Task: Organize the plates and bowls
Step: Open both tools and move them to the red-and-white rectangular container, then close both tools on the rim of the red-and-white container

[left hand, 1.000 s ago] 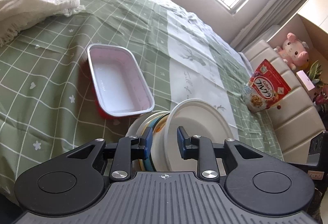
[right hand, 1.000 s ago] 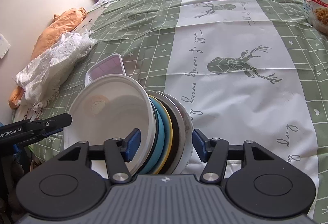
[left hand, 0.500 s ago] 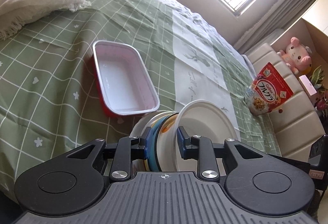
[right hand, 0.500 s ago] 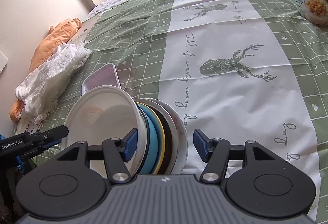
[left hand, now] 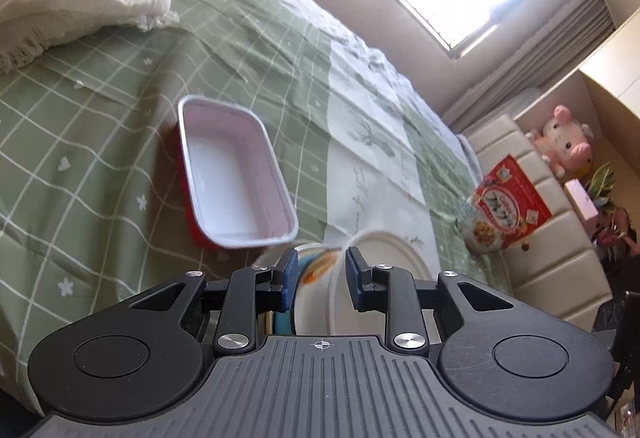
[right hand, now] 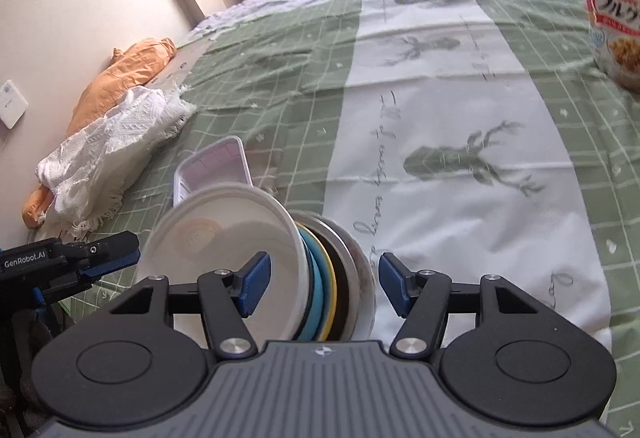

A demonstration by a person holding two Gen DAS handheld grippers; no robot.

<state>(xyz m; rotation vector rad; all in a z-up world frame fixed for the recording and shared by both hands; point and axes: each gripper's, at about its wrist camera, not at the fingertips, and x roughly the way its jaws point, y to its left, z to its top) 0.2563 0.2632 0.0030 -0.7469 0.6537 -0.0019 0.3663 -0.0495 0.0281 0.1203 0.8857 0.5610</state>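
A white bowl [right hand: 232, 234] and several plates [right hand: 340, 258] nested behind it (blue, yellow, dark, white) stand on edge on the bed as one stack. My left gripper [left hand: 320, 276] is shut on the stack's rim [left hand: 316, 270], one pad outside the plates and the other inside the bowl [left hand: 384, 250]. It also shows at the left edge of the right wrist view, left gripper [right hand: 108, 254]. My right gripper [right hand: 324, 280] straddles the stack; its jaws are opening and both pads stand off it. A red rectangular dish [left hand: 236, 173] with a white inside lies just beyond.
The green checked bed cover [left hand: 80, 117] has a white deer-print strip [right hand: 440, 117]. A white knitted cloth [right hand: 112, 145] and an orange cloth [right hand: 124, 77] lie far left. A cereal bag [right hand: 612, 9] stands at the right. A pink plush [left hand: 568, 137] sits past the padded headboard.
The right gripper's jaws have spread wider, away from the stack, and it has risen a little. The left gripper keeps its hold on the stack.
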